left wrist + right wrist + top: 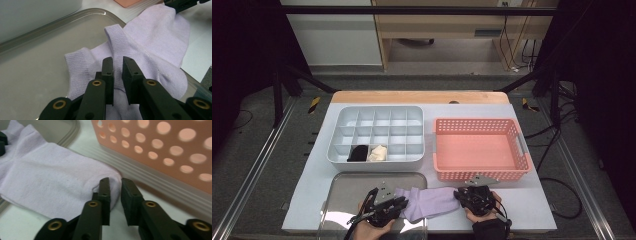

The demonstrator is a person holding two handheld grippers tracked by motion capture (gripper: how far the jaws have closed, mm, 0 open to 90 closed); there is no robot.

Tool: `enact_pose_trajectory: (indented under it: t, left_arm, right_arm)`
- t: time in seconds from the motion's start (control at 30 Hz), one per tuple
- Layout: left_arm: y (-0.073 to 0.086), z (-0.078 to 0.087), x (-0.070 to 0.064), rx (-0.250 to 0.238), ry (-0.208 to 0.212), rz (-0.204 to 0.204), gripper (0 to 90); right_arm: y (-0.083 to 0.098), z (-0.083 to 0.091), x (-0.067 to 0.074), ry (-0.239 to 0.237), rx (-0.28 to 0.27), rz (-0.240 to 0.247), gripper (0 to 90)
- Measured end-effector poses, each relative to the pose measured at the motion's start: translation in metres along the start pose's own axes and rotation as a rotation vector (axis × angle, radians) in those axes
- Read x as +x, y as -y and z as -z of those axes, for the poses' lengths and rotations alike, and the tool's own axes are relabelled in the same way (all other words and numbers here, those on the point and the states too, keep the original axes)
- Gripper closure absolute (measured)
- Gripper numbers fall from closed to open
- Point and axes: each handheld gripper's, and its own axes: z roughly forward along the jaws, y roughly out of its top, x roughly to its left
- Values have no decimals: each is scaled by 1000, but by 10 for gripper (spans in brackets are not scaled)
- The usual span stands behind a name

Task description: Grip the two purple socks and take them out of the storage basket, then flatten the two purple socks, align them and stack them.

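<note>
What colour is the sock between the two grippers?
Pale lilac, plain with no pattern. The sock shows best in the left gripper view, ribbed at its cuff.

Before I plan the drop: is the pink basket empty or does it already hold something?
Empty. The high view shows the pink basket's bare floor, nothing in it; the lilac sock lies outside, on the table in front.

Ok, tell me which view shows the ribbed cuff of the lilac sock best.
The left gripper view. There the sock lies close up with its ribbed cuff raised in a fold just beyond the jaws. The right gripper view shows its smooth toe end, and the high view shows the whole sock, small, without the ribbing.
</note>
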Motion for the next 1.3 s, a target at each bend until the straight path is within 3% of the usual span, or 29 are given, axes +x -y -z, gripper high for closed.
enact_pose_trajectory:
  t: [0.1,0.23,0.33,0.5,0.73,0.97,1.3]
  left_arm:
    - [0,0,-1,5,-2,-5,829]
    - [-2,3,-2,6,1,-5,871]
    - [-4,11,-1,-28,35,19,873]
    - [-10,33,0,-87,46,9,873]
    - [-8,47,15,-99,34,40,873]
    - [-3,57,29,-97,11,71,873]
    - [2,68,40,-99,16,93,872]
  right_arm:
    - [0,0,2,-9,2,9,863]
    - [-2,2,5,-1,13,15,881]
    - [-3,8,5,-4,-3,22,883]
    - [-6,22,4,-22,-60,11,882]
    - [-16,31,17,-74,-115,23,882]
    - [-22,24,29,-118,-112,37,881]
    - [-25,24,41,-164,-115,44,880]
